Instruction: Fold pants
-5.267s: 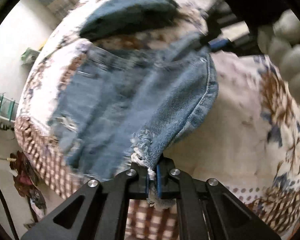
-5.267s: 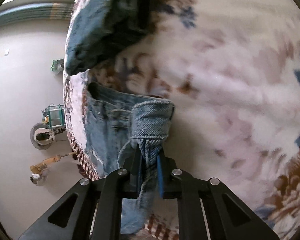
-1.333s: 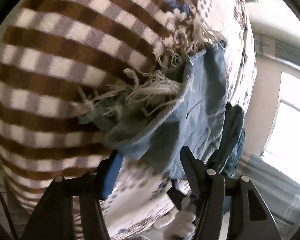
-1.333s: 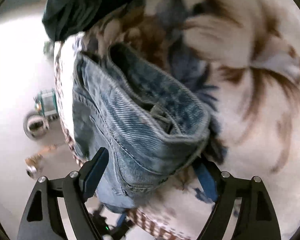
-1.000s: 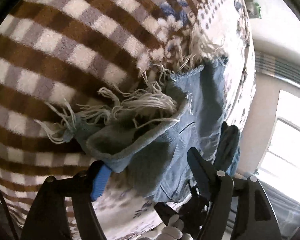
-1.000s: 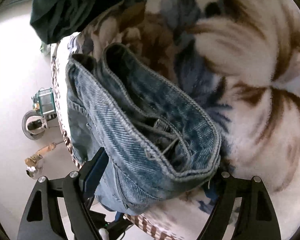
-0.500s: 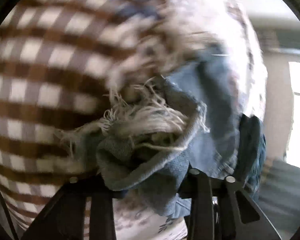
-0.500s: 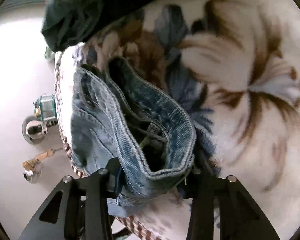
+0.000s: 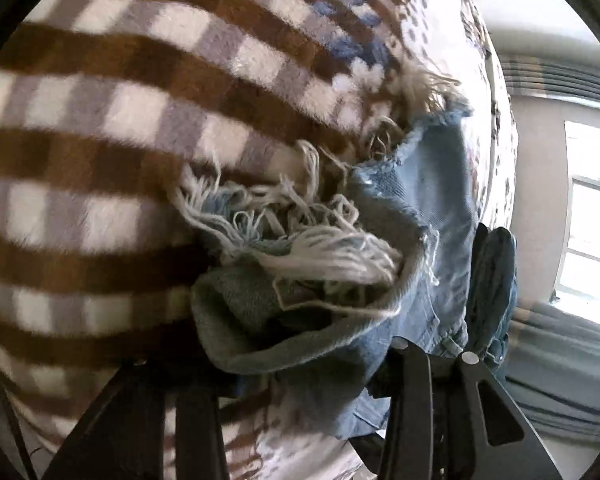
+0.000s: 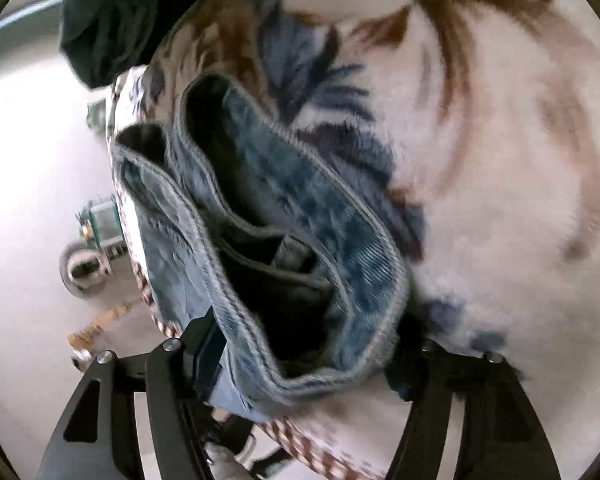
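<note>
Folded blue denim pants lie on a patterned blanket. In the left wrist view the frayed hem end (image 9: 300, 264) bunches between the jaws of my left gripper (image 9: 300, 372), which are closed in against it on both sides. In the right wrist view the waistband end (image 10: 300, 280) gapes open between the jaws of my right gripper (image 10: 304, 356), which press on its two sides. The pants' middle shows beyond the hem (image 9: 444, 208).
The blanket is brown checked at its edge (image 9: 120, 140) and floral in the middle (image 10: 480, 140). A dark green garment (image 10: 124, 20) lies beyond the waistband. The floor with small items (image 10: 88, 256) lies past the bed edge. A window (image 9: 592, 240) is at the right.
Both grippers went from wide open around the pants' ends to closed in on the cloth. The hem and the waistband now bunch up between the jaws.
</note>
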A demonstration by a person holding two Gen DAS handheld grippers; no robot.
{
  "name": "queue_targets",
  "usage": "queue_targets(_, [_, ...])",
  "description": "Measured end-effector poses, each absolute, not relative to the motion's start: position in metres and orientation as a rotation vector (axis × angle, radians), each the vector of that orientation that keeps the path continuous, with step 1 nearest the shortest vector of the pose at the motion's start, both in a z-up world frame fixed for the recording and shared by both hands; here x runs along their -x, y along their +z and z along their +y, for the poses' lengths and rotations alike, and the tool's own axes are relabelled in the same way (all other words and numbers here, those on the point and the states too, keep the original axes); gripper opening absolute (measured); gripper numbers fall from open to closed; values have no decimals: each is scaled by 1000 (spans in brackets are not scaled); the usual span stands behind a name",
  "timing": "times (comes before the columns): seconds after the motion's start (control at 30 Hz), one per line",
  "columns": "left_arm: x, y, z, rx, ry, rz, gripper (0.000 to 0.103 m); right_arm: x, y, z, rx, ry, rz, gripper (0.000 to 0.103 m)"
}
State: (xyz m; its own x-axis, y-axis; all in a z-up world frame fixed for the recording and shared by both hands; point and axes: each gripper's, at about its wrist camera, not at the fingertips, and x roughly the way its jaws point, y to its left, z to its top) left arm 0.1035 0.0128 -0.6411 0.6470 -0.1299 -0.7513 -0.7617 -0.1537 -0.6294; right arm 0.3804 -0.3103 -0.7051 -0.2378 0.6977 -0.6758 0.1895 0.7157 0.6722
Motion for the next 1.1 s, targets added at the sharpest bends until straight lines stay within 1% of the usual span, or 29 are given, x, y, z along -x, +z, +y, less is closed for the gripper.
queue_targets(0.03, [-108, -637, 13, 1633, 657, 749, 36, -381, -701, -309, -701, 551, 1746, 57])
queue_targets(0.07, [-109, -629, 12, 1594, 662, 761, 31, -381, -697, -307, -683, 539, 1726, 50])
queue_targets(0.1, [-112, -620, 10, 1546, 671, 785, 30, -380, -694, -307, -679, 515, 1721, 45])
queue_targets(0.13, [-113, -612, 9, 1532, 672, 781, 28, -376, -691, -312, -735, 481, 1709, 40])
queue_targets(0.17, [-113, -601, 7, 1522, 677, 775, 28, -373, -688, -317, -765, 460, 1702, 38])
queue_targets(0.23, [-119, -589, 6, 1504, 639, 769, 28, -368, -684, -327, -823, 438, 1687, 38])
queue_targets(0.27, [-119, -586, 6, 1483, 638, 778, 29, -366, -684, -330, -830, 445, 1696, 41])
queue_targets(0.3, [-120, -586, 6, 1462, 645, 796, 29, -365, -687, -333, -811, 452, 1727, 45])
queue_targets(0.33, [-121, -591, 8, 1467, 640, 812, 34, -363, -691, -341, -810, 434, 1742, 55])
queue_targets(0.37, [-120, -602, 10, 1495, 629, 836, 36, -361, -693, -348, -820, 423, 1747, 61])
queue_targets(0.47, [-117, -625, 22, 1573, 609, 817, 43, -361, -699, -349, -812, 478, 1760, 71])
queue_targets(0.53, [-115, -635, 24, 1600, 597, 809, 44, -364, -699, -341, -761, 521, 1762, 76])
queue_targets(0.6, [-121, -637, 26, 1577, 607, 833, 44, -366, -699, -329, -727, 546, 1745, 75])
queue_targets(0.63, [-125, -634, 26, 1553, 624, 837, 42, -366, -700, -323, -718, 535, 1728, 61])
queue_targets(0.67, [-129, -629, 24, 1528, 637, 839, 34, -366, -701, -321, -704, 507, 1707, 51])
queue_targets(0.73, [-136, -617, 22, 1472, 647, 857, 26, -365, -697, -320, -710, 463, 1694, 43])
queue_targets(0.87, [-139, -570, 24, 1442, 642, 817, 24, -364, -656, -316, -710, 452, 1651, 36])
queue_targets(0.93, [-148, -541, 28, 1395, 632, 831, 24, -363, -630, -316, -733, 465, 1633, 34])
queue_targets(1.1, [-174, -477, 47, 1349, 530, 842, 24, -370, -569, -311, -800, 479, 1582, 32])
